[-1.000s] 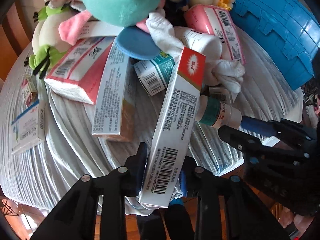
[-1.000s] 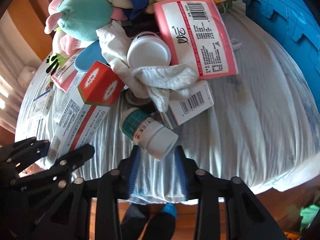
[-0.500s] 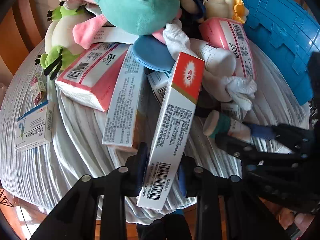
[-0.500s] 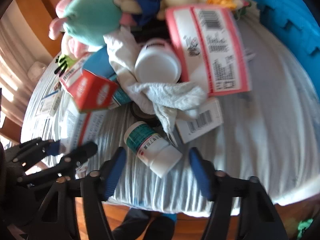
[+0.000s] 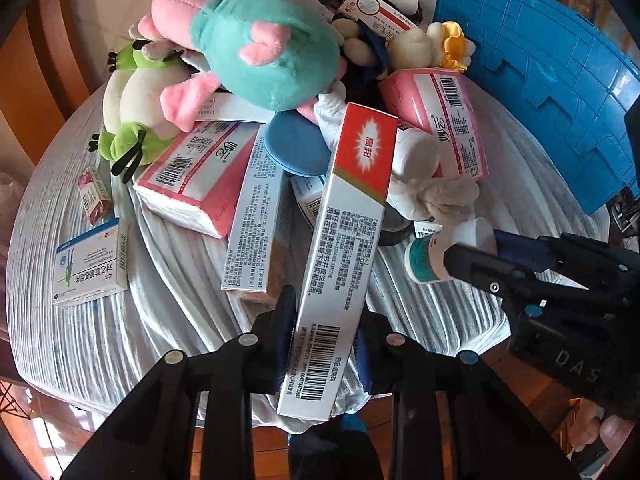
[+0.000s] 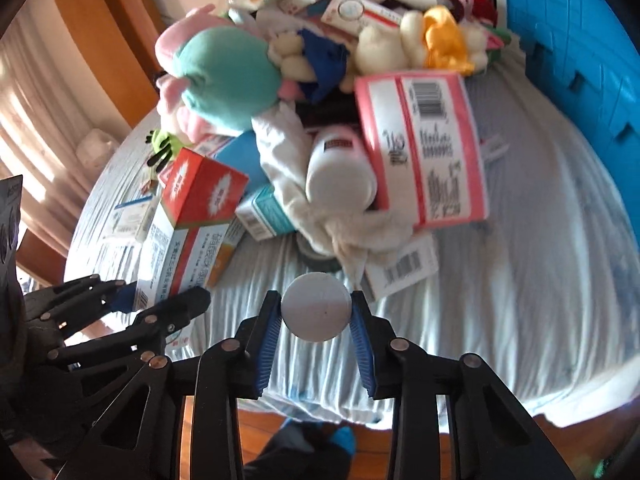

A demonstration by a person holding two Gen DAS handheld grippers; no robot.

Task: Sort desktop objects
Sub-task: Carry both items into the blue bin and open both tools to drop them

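My left gripper [image 5: 324,320] is shut on the lower end of a long white box with a red top [image 5: 344,248], which stands tilted up over the pile. In the right wrist view the same box [image 6: 188,224] rises at the left with the left gripper [image 6: 160,300] on it. My right gripper [image 6: 316,312] is closing on a small medicine bottle [image 6: 316,306]; both blue pads press its sides and its white cap faces the camera. From the left wrist view the bottle [image 5: 428,256], green-labelled, lies sideways in the right gripper [image 5: 472,252], just above the cloth.
A heap covers the round table's white cloth [image 6: 520,280]: plush toys [image 5: 264,48], pink tissue packs [image 5: 200,176], a white jar [image 6: 340,176], a crumpled white sock [image 6: 360,228], several medicine boxes. A blue plastic crate [image 5: 560,92] stands at the right. Wooden floor lies below the front edge.
The right gripper's jaws closed onto the bottle and lifted it, turning its cap toward the camera. The left gripper rose a little with the long box.
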